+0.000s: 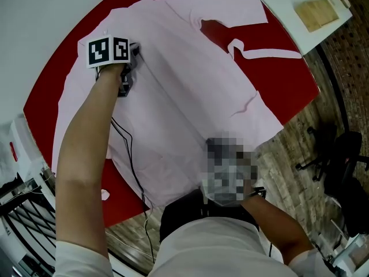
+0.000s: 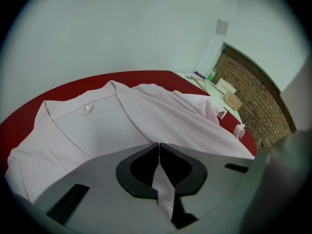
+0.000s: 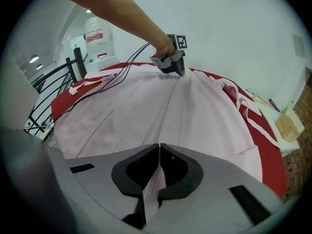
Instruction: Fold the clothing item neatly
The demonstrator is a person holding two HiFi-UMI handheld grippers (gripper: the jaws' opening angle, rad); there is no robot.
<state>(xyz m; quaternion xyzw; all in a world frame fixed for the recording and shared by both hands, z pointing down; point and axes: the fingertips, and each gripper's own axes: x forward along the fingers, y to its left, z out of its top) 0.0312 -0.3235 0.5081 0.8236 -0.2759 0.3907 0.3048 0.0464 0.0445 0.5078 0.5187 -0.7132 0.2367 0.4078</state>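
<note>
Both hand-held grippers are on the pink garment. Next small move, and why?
Probably raise both pinches a little together, to start a lengthwise fold. The left hand-held gripper is shut on cloth towards the garment's far end, and the right hand-held gripper is shut on cloth at its near edge. The garment lies spread flat on the red table, not yet folded.

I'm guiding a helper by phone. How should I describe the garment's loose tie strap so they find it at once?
Find the red table, mostly covered by a pale pink garment. At the garment's right in the head view, the tie strap lies on bare red tabletop near the white table. Unlike the broad cloth beside it, it is a thin ribbon.
</note>
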